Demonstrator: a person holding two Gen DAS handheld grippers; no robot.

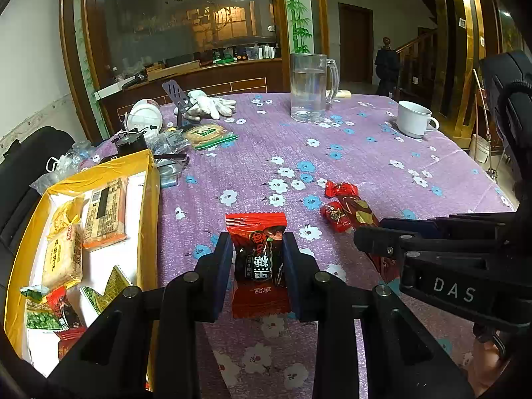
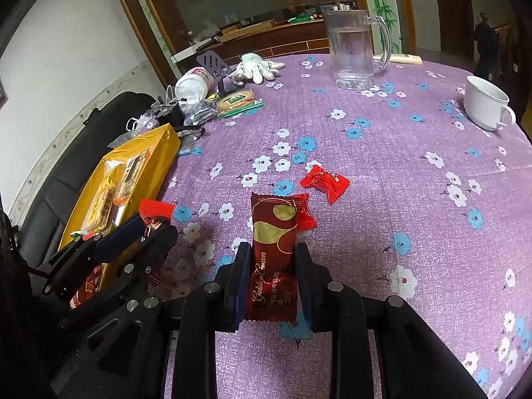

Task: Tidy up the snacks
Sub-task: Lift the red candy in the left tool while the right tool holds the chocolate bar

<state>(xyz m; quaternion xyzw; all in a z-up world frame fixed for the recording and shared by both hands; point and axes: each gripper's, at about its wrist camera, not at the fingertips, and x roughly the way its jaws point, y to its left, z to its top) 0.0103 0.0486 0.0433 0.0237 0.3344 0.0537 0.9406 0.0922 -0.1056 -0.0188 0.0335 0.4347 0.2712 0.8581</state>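
My left gripper (image 1: 257, 242) is shut on a red and black snack packet (image 1: 257, 262), held just above the purple floral tablecloth (image 1: 382, 156). To its left stands a yellow box (image 1: 148, 199) with several snack packets inside. My right gripper (image 2: 272, 252) is shut on a long dark red Golden Crown bar (image 2: 272, 256). In the left wrist view the right gripper (image 1: 360, 232) comes in from the right. Two small red candies (image 2: 324, 179) (image 2: 304, 214) lie on the cloth beyond the bar. In the right wrist view the left gripper (image 2: 156, 224) sits beside the box (image 2: 156, 163).
A glass mug of water (image 1: 309, 88) stands at the back centre and a white cup (image 1: 414, 118) at the back right. White gloves (image 1: 207, 104), a wrapped biscuit pack (image 1: 206, 134), a white jar (image 1: 144, 116) and clutter sit at the back left. A black chair (image 2: 96, 153) stands beside the table.
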